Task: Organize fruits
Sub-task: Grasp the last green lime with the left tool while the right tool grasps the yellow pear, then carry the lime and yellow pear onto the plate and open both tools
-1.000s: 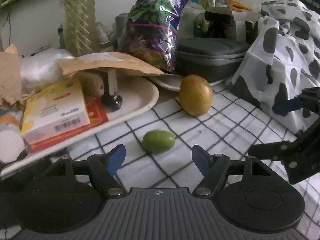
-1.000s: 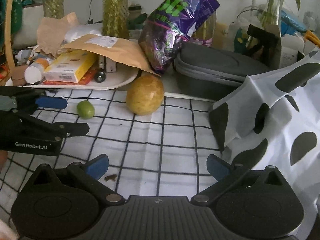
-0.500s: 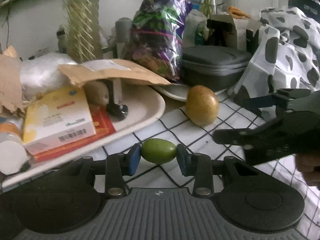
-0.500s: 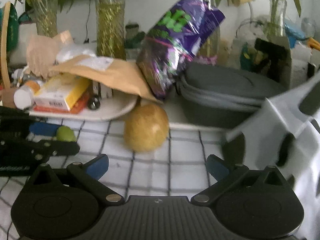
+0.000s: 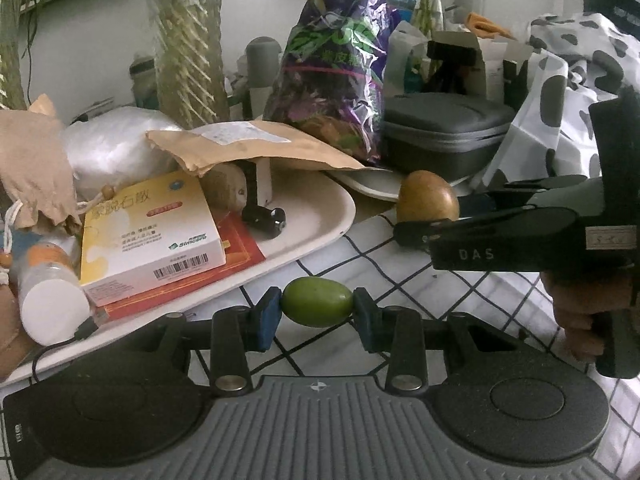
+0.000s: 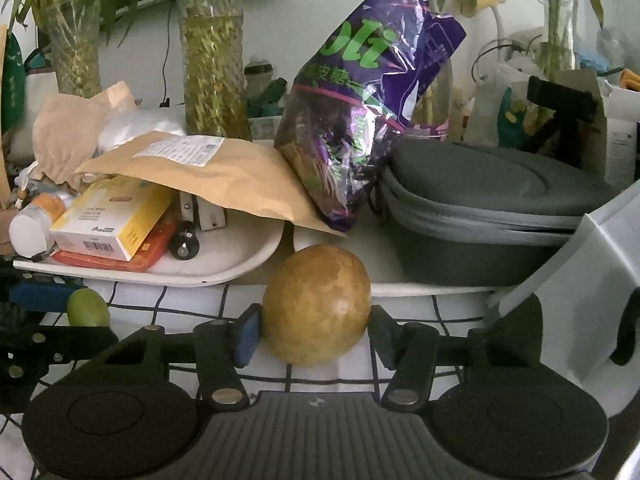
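Observation:
My left gripper is shut on a small green fruit, held just above the checked cloth; the fruit also shows at the left edge of the right wrist view. My right gripper is shut on a large round yellow-brown fruit, its pads against both sides, on the cloth by the tray's edge. In the left wrist view the brown fruit sits between the right gripper's fingers.
A white tray holds a yellow box, a red packet, a bottle and a brown envelope. Behind stand a purple snack bag, a grey case, plant vases. A cow-print cloth lies right.
My left gripper closed on the green fruit and lifted it slightly. My right gripper moved forward to the brown fruit and closed on it.

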